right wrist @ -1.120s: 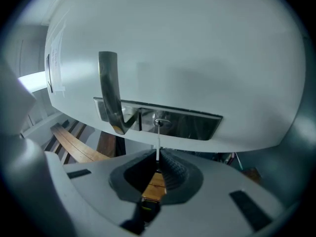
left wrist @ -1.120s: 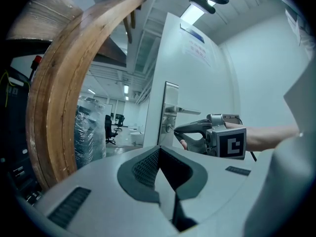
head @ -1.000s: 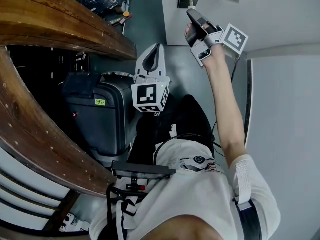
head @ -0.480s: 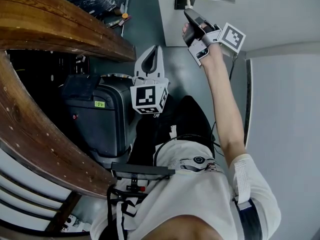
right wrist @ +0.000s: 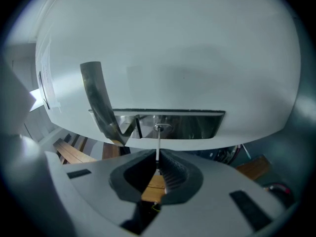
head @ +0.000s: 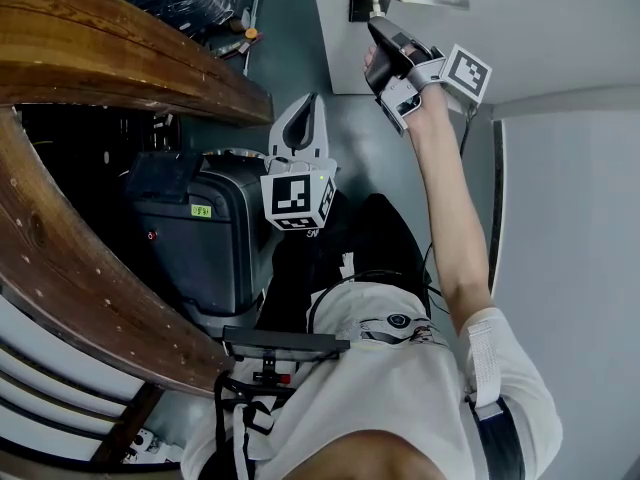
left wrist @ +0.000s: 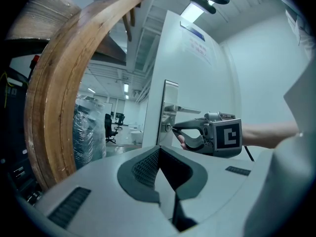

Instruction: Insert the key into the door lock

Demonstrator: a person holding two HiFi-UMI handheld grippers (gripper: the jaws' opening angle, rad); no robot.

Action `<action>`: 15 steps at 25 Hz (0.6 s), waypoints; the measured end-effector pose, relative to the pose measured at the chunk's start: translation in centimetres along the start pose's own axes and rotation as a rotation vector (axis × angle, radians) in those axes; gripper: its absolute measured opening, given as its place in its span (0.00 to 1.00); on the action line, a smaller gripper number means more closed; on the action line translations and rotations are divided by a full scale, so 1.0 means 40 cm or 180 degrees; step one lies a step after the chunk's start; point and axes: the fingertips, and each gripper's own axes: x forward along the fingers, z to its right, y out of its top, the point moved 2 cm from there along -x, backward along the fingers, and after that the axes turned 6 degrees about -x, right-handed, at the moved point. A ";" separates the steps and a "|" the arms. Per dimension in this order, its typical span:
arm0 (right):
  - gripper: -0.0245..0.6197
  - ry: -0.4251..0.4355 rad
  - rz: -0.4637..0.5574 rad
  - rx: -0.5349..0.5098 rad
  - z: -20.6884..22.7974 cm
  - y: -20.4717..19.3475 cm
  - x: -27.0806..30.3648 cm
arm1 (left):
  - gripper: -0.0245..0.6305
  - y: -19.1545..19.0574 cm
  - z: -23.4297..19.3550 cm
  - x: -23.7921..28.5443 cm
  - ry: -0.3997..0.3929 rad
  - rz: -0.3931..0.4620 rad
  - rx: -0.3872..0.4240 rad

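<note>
We pinch the key (right wrist: 158, 144) by its end in the right gripper (right wrist: 157, 163), blade aimed square at the lock (right wrist: 159, 128) so it can slide in. The tip meets the lock, depth unclear. Left gripper (left wrist: 159, 152) closed and empty, held well back from the lock, leaving us room.

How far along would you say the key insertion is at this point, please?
Done: the right tool grips the key and has it lined up, its tip meeting the lock cylinder on the steel plate. In hand: pushing it in; most of the key shows outside, so depth is unclear. Left: seating it fully. The left tool hangs shut and empty, away from the door.
</note>
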 end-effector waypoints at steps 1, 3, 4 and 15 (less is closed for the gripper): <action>0.08 0.0019 0.0008 0.0043 0.000 0.004 0.002 | 0.04 0.000 -0.002 0.002 -0.0001 0.0001 0.0002; 0.08 0.0059 0.0007 0.0090 0.001 0.010 0.006 | 0.04 -0.001 -0.004 0.004 -0.0002 0.0000 0.0004; 0.08 0.0076 0.0003 0.0101 0.002 0.011 0.008 | 0.04 -0.002 -0.006 0.004 -0.0002 -0.0002 0.0006; 0.08 0.0178 -0.0013 0.0410 0.007 0.034 0.047 | 0.04 -0.027 -0.024 0.019 -0.0004 -0.0069 -0.0007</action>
